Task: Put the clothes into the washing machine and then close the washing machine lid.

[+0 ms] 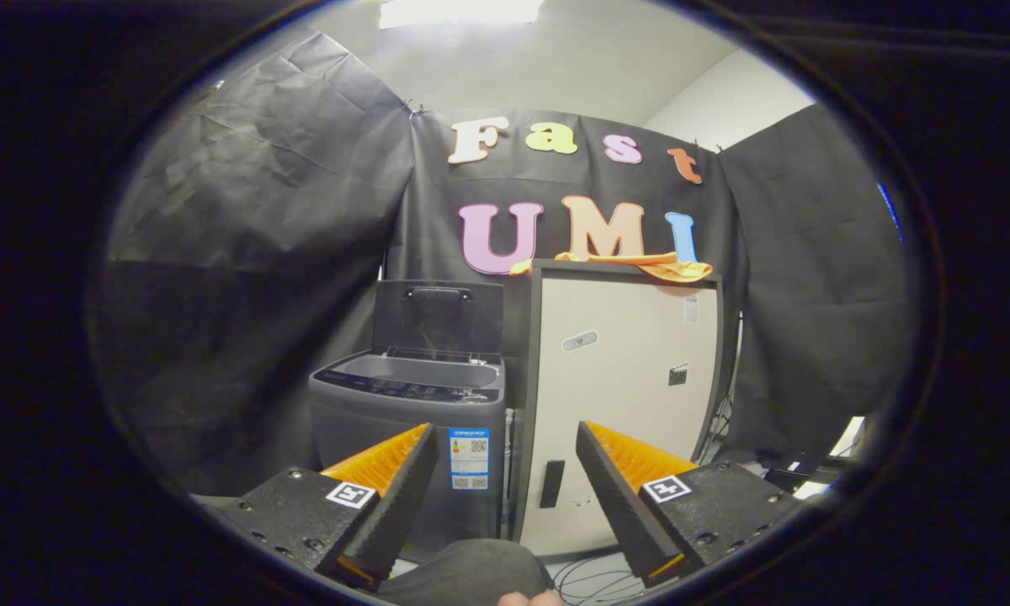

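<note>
Tongs [505, 446] held wide open, empty. Step: fetching orange clothes [640, 263] atop cabinet [631, 379], at 1 o'clock; washer [408, 404] lid up, w/ reach needed next.

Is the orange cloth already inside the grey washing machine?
No, the orange cloth lies on top of the beige cabinet, beyond the open tongs.

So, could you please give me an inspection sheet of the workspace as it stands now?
Surface: floor beyond the fingers, pale.
Job's things: washing machine, lid raised upright; orange clothes lie on top of the cabinet beside it.
Clutter: nothing seen.
Grippers: gripper open, fingers apart, holding nothing, well short of the machine.
Cables: black cables on the floor below the cabinet.
Surroundings: black cloth walls, ceiling light.
</note>
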Motion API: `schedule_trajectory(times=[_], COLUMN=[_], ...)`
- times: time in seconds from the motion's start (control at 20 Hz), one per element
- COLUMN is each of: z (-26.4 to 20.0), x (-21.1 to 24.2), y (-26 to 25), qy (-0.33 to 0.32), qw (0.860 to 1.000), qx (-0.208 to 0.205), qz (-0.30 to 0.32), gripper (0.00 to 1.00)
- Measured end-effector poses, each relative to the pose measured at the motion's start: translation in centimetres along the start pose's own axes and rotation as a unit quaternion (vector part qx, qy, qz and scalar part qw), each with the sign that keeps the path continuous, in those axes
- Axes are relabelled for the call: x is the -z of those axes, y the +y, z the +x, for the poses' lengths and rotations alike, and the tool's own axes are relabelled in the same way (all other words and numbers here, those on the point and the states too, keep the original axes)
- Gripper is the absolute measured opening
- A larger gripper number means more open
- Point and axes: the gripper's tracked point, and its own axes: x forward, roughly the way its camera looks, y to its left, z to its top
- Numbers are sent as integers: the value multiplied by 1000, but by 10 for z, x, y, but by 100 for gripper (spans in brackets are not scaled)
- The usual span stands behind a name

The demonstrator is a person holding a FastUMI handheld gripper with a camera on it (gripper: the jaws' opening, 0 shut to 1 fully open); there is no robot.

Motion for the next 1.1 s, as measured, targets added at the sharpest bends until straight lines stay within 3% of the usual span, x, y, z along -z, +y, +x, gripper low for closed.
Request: schedule_trajectory(times=[0.7, 1.1], z=[1, 2], x=[-9, -4], y=[0, -9], qy=[-12, -5], qw=[1000, 1000], qx=[0, 11], qz=[-22, -3], gripper=[99, 100])
